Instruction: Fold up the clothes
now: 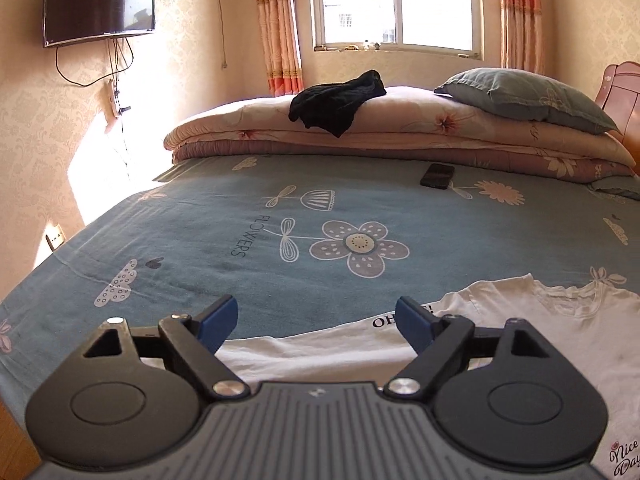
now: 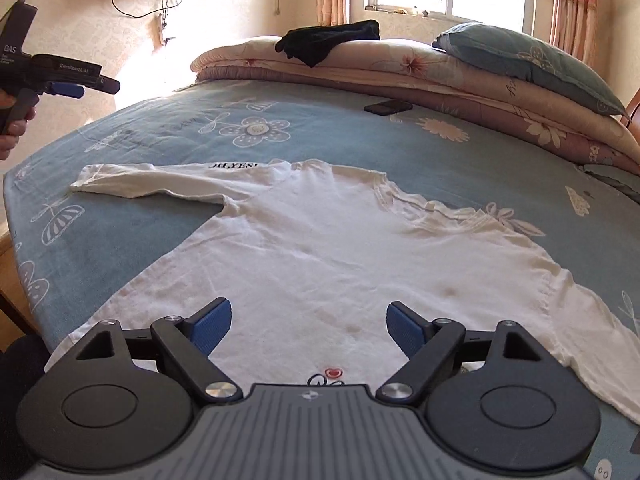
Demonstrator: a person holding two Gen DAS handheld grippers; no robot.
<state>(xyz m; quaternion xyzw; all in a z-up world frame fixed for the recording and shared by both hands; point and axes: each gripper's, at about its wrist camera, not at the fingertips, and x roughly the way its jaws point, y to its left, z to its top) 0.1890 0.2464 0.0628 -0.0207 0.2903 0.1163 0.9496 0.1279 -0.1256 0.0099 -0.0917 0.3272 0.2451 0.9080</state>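
A white T-shirt (image 2: 320, 248) lies spread flat on the blue flowered bed sheet (image 2: 168, 128), neckline toward the far right. One sleeve (image 2: 132, 184) points left, with black lettering near it. My right gripper (image 2: 308, 320) hovers open over the shirt's lower body, with nothing between its blue pads. My left gripper (image 1: 316, 316) is open and empty too, above the edge of the shirt (image 1: 540, 320) by the lettering. In the right wrist view the left gripper (image 2: 108, 86) hangs in the air at the far left, held by a hand, well clear of the sleeve.
A black garment (image 1: 340, 100) lies on a folded pink quilt (image 1: 400, 128) at the far side of the bed, with a grey-blue pillow (image 1: 528, 96) to its right. A dark phone (image 1: 437, 175) rests on the sheet before the quilt. The bed's edge (image 2: 12, 200) runs along the left.
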